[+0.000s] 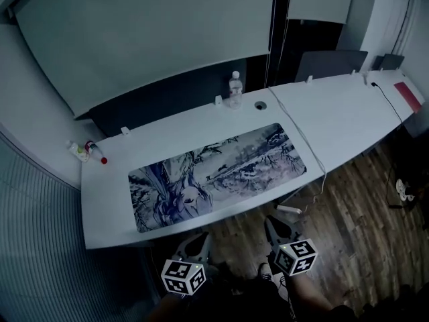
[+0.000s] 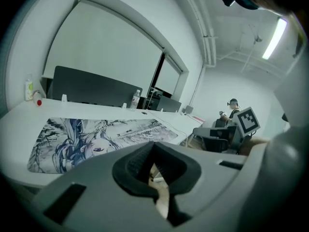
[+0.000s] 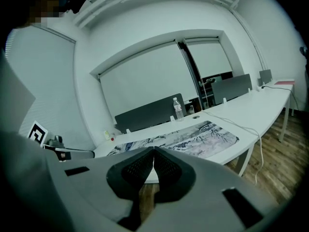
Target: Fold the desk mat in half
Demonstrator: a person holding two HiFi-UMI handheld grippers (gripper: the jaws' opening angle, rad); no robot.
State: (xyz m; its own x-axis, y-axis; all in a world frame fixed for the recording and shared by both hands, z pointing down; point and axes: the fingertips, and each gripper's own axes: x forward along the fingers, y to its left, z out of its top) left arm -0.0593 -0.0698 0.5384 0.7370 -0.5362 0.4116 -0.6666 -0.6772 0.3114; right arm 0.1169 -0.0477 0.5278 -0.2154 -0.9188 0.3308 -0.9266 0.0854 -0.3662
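Observation:
The desk mat (image 1: 214,176), printed with a blue-grey drawing, lies flat and unfolded along the front of the white desk (image 1: 335,123). My left gripper (image 1: 196,239) and right gripper (image 1: 272,223) hang below the desk's front edge, apart from the mat and pointing toward it. In the left gripper view the mat (image 2: 91,139) spreads beyond the left gripper (image 2: 153,146), whose jaws meet with nothing between them. In the right gripper view the mat (image 3: 193,140) lies ahead of the right gripper (image 3: 153,151), which is shut and empty.
A water bottle (image 1: 234,89) stands at the desk's back edge by a round cable hole (image 1: 260,104). A white cable (image 1: 305,143) runs past the mat's right end to a power strip (image 1: 289,209) on the wooden floor. Small bottles (image 1: 80,151) sit far left.

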